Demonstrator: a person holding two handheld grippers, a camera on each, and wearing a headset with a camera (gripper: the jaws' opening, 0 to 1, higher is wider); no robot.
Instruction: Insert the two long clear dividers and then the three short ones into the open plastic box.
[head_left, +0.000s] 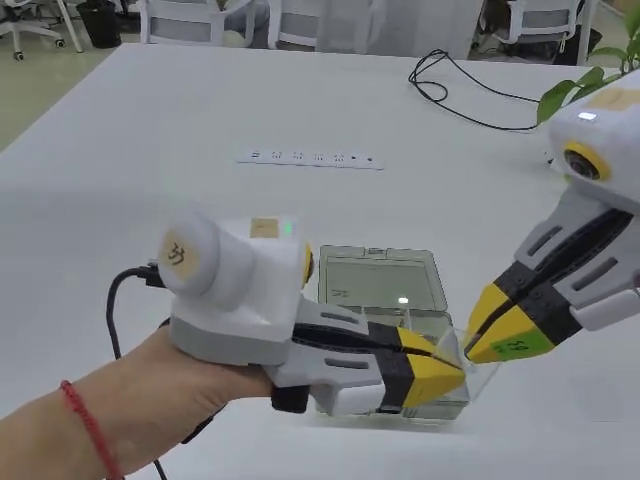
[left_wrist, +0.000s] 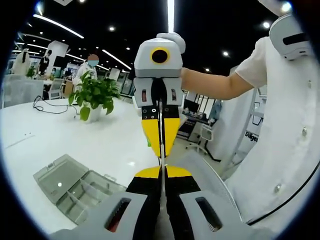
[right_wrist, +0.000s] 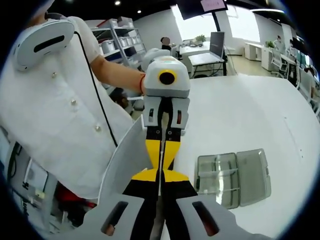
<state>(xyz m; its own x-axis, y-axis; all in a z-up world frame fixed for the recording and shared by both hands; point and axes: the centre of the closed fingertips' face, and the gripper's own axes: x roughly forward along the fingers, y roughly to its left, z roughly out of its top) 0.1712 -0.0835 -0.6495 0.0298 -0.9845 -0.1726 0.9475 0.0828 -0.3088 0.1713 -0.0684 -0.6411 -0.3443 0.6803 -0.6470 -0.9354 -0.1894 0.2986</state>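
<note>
Head view: thin clear plastic divider (head_left: 478, 368) over near right corner of open clear plastic box (head_left: 380, 285), apparently pinched by left tool (head_left: 450, 365) and right tool (head_left: 478, 350), both closed tip-to-tip above white surface (head_left: 250, 110). Light, slick, flexible; grip top edge.

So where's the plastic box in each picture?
Head view: box low centre, partly behind the left gripper.
Left gripper view: box bottom left.
Right gripper view: box lower right.
Shared landmark: the white table it sits on, lid open.
</note>
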